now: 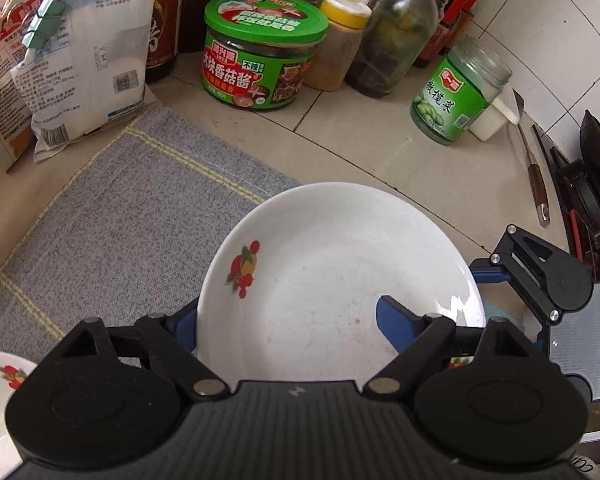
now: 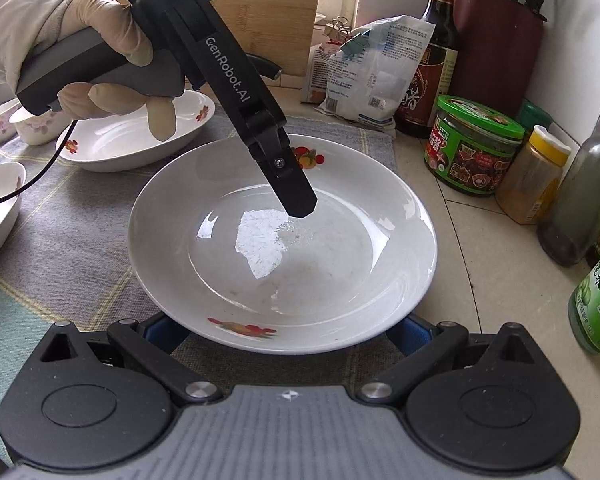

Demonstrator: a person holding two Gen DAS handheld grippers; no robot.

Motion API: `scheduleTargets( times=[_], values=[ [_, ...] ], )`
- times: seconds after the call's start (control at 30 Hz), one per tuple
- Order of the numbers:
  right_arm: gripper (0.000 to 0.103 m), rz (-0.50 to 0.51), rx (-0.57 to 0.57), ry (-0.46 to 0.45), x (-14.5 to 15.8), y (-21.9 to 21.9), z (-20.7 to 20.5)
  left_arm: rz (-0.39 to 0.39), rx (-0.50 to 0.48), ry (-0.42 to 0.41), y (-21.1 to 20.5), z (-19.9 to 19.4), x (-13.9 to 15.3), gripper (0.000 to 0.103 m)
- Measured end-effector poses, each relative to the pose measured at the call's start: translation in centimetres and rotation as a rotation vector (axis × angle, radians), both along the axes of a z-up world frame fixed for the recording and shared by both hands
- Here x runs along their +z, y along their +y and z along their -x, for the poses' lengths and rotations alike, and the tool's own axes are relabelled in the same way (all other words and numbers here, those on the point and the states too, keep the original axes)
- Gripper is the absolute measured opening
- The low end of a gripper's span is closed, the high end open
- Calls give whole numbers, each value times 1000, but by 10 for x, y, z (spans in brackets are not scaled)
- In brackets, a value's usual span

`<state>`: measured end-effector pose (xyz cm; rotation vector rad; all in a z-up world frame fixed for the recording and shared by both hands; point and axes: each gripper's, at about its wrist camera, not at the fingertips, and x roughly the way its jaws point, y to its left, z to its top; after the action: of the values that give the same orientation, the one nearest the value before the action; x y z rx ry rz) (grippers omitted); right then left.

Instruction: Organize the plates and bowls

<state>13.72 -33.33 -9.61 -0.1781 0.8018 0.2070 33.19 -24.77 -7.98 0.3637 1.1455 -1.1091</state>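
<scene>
Left tool (image 2: pixel 296 200) over plate (image 2: pixel 380 200), jars (image 2: pixel 472 152) beside.

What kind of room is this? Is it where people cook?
Most likely a home kitchen counter. Sauce jars like the green-lidded mushroom sauce jar and a dark soy sauce bottle stand against a tiled wall, and a white plate sits on a cloth mat.
</scene>
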Motion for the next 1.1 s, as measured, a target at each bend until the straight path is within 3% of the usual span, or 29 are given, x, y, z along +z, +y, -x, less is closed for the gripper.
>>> scheduleTargets(
  times=[0.3, 0.6, 0.77, 0.9, 1.1],
  values=[
    [103, 6, -13, 2, -2, 1, 1, 12, -3, -18, 1, 2, -2, 87],
    [103, 28, -81, 17, 3, 9, 25, 25, 40, -123, 28, 25, 23, 88],
    [103, -24, -132, 6, 14, 16, 48, 99, 80, -261, 60, 64, 66, 89],
    [103, -74, -147, -8, 21, 21, 60, 175, 153, -363, 91, 105, 97, 96],
    [103, -88, -85, -10, 26, 37, 71, 186, 312, -467, 136, 167, 112, 100]
  ],
)
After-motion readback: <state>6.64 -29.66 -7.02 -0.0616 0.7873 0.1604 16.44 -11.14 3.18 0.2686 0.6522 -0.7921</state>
